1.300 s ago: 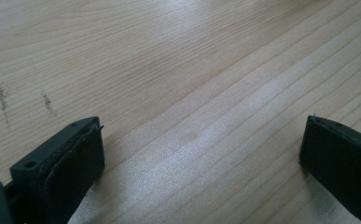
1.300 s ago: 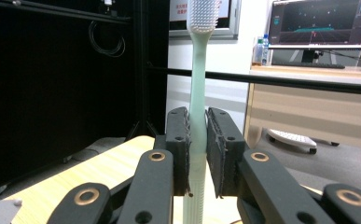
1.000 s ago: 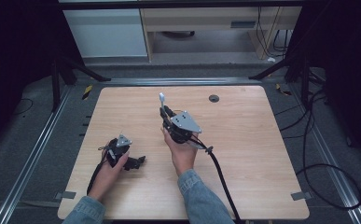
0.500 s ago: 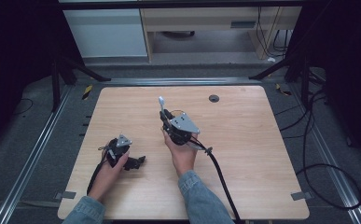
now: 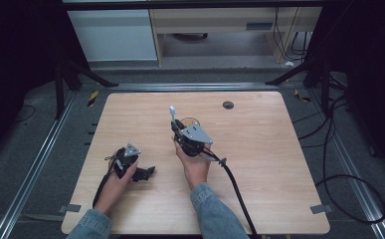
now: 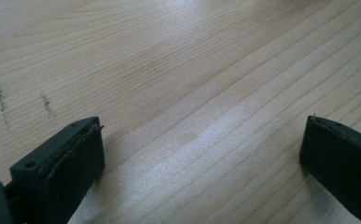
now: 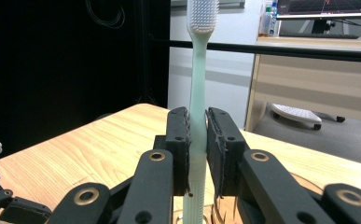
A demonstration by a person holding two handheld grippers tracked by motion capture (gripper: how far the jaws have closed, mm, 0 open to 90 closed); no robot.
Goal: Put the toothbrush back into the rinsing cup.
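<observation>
My right gripper point(image 5: 176, 128) point(image 7: 197, 119) is shut on a pale green toothbrush point(image 5: 172, 113) point(image 7: 197, 70) and holds it upright, white bristles at the top. The brush's lower end reaches down to a clear glass cup point(image 5: 190, 121) near the table's middle; the cup's rim point(image 7: 225, 215) curves just below the jaws. My left gripper point(image 5: 145, 173) point(image 6: 201, 126) lies low over the bare wood at the front left. It is open, its jaws wide apart with nothing between them.
The wooden table point(image 5: 264, 149) has a small black grommet point(image 5: 228, 104) near its far edge. Cables trail from both grippers toward the front edge. Metal rails and dark floor surround the table, with cabinets behind.
The right gripper and the toothbrush have dropped slightly, toward the person. The left gripper has not moved.
</observation>
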